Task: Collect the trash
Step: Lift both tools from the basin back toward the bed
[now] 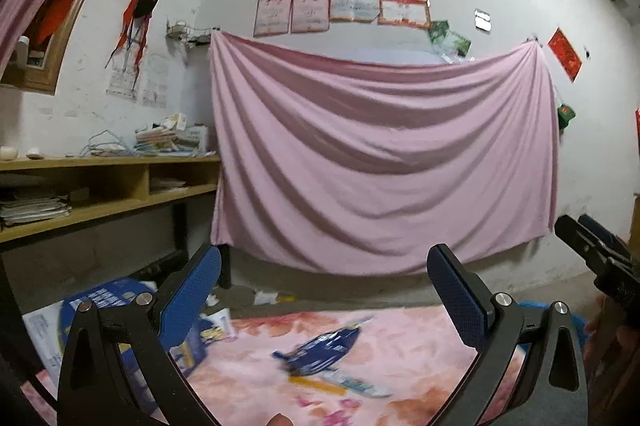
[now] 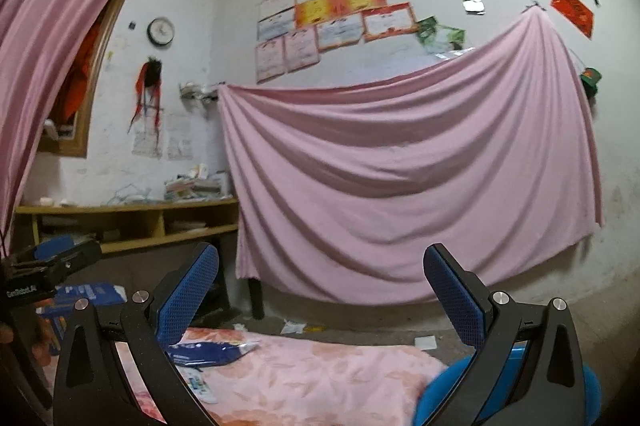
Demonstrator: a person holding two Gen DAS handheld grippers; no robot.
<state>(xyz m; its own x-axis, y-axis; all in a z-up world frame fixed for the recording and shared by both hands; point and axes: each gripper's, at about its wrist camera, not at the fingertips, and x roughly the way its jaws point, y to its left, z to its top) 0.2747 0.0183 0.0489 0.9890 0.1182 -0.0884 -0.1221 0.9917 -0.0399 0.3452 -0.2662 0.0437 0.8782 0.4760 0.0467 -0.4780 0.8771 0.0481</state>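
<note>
A dark blue crumpled wrapper (image 1: pixel 320 346) lies on a pink floral cloth (image 1: pixel 400 366), with a white and yellow wrapper (image 1: pixel 352 384) just in front of it. My left gripper (image 1: pixel 324 290) is open and empty, held above and short of them. The right wrist view shows the blue wrapper (image 2: pixel 212 352) and the white wrapper (image 2: pixel 202 388) at lower left. My right gripper (image 2: pixel 322 286) is open and empty above the cloth (image 2: pixel 320 378). A blue bin (image 2: pixel 444 398) sits under its right finger. Each gripper shows at the edge of the other's view.
A pink sheet (image 1: pixel 380 162) hangs on the back wall. A wooden shelf (image 1: pixel 112 186) with papers stands at left. Blue boxes (image 1: pixel 104 298) lie at lower left. Paper scraps (image 2: pixel 294 327) lie on the concrete floor beyond the cloth.
</note>
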